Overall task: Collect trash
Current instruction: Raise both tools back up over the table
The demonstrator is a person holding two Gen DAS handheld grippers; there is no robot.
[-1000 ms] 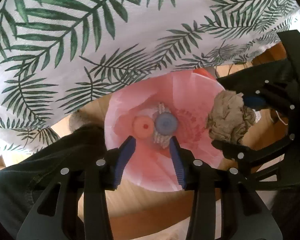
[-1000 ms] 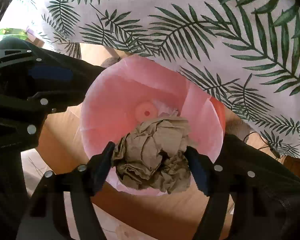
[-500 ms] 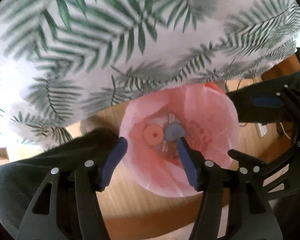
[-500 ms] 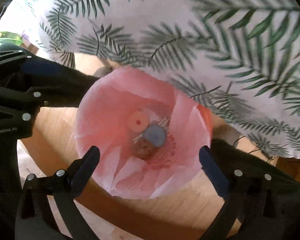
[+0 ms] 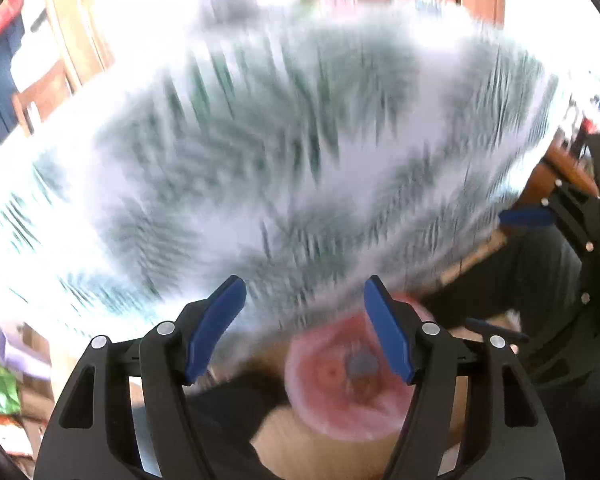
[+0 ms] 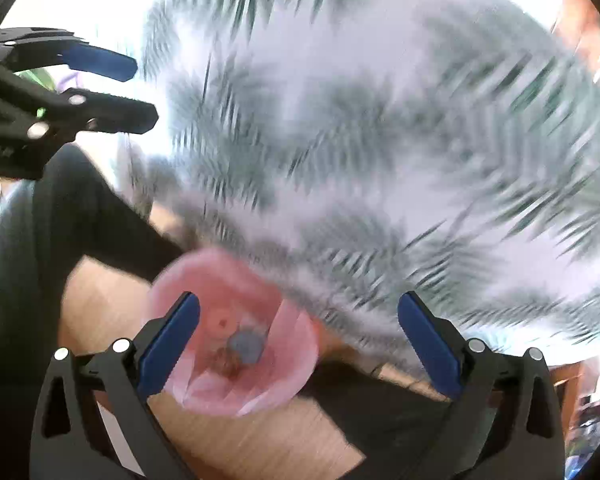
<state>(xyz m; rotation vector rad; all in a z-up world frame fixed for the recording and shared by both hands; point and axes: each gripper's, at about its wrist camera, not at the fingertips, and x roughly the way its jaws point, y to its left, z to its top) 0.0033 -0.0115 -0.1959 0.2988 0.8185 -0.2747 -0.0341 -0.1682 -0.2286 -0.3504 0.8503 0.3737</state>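
Observation:
A bin lined with a pink bag stands on the wooden floor below the table edge, also in the right wrist view. Inside lie a blue cap, an orange cap and brown crumpled paper. My left gripper is open and empty, high above the bin. My right gripper is wide open and empty, above the bin's right rim. Both views are blurred by motion.
A table under a white cloth with green palm leaves fills the upper part of both views. Dark trouser legs flank the bin. Wooden chairs stand beyond the table.
My right gripper opened and dropped the brown crumpled paper into the bin. Both grippers then rose and tilted up toward the table; the bin now sits lower and smaller in both views.

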